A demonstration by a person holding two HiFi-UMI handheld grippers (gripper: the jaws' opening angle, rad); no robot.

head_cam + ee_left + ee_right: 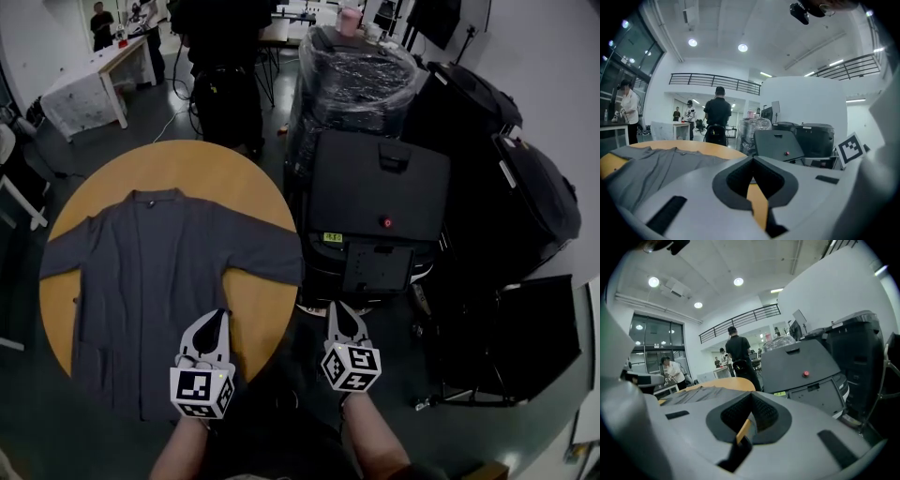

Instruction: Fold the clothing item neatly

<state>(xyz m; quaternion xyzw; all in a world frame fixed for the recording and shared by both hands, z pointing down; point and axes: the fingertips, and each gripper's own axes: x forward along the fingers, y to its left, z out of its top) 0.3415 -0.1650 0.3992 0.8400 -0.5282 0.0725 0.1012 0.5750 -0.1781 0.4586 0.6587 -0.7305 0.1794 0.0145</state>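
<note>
Open workshop, round wooden table: grey cardigan spread flat, hem at near edge. Left gripper, right gripper: jaws closed, empty. Risk: closed jaws shoving cloth into wrinkles, or dragging it off the edge

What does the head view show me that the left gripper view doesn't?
Head view only: the whole grey cardigan, flat with both sleeves out, and the person's forearms. Left gripper view only: ceiling lights, a balcony railing, and the left gripper, jaws together and empty. Both: the round wooden table, part of the cardigan, the black case.
</note>
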